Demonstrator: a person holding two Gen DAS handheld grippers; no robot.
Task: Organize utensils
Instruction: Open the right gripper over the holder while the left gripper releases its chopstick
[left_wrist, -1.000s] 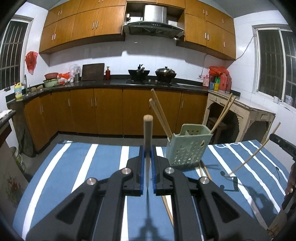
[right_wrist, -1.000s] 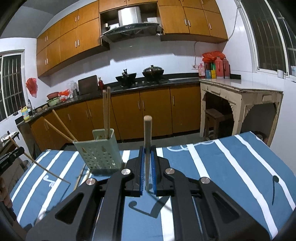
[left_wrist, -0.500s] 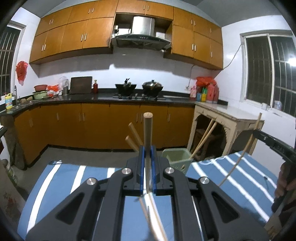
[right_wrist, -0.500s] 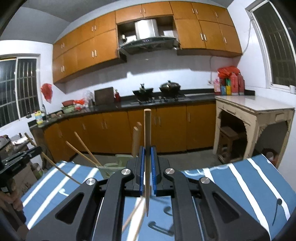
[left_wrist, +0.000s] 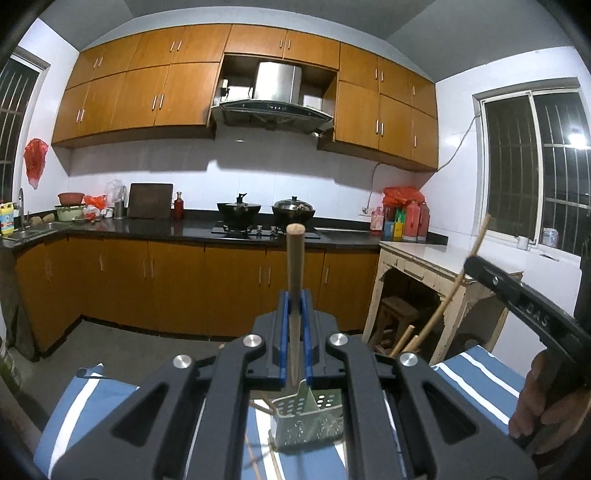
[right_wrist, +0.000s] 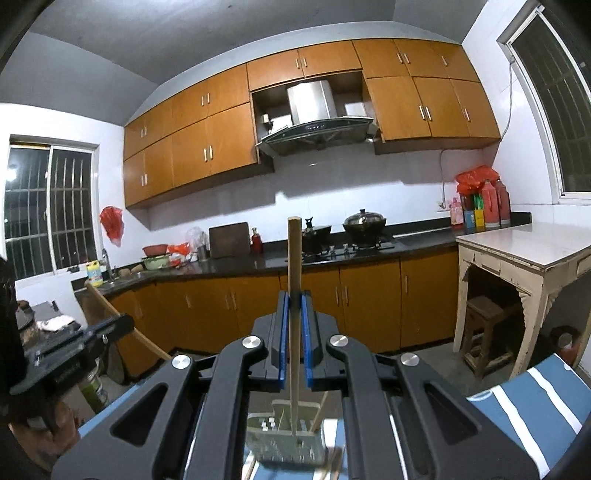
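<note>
While both tools hang above the striped table (left_wrist: 96, 391), the left gripper (left_wrist: 295, 325) clamps one upright chopstick (left_wrist: 295, 280) and the right gripper (right_wrist: 294, 325) pinches another chopstick (right_wrist: 294, 295). Below them stands the green utensil basket (left_wrist: 306, 424), with more chopsticks leaning inside it.

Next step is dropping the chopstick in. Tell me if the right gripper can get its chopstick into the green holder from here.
Probably yes. The right gripper holds its chopstick upright, tip just above the green holder, with nothing between them.
</note>
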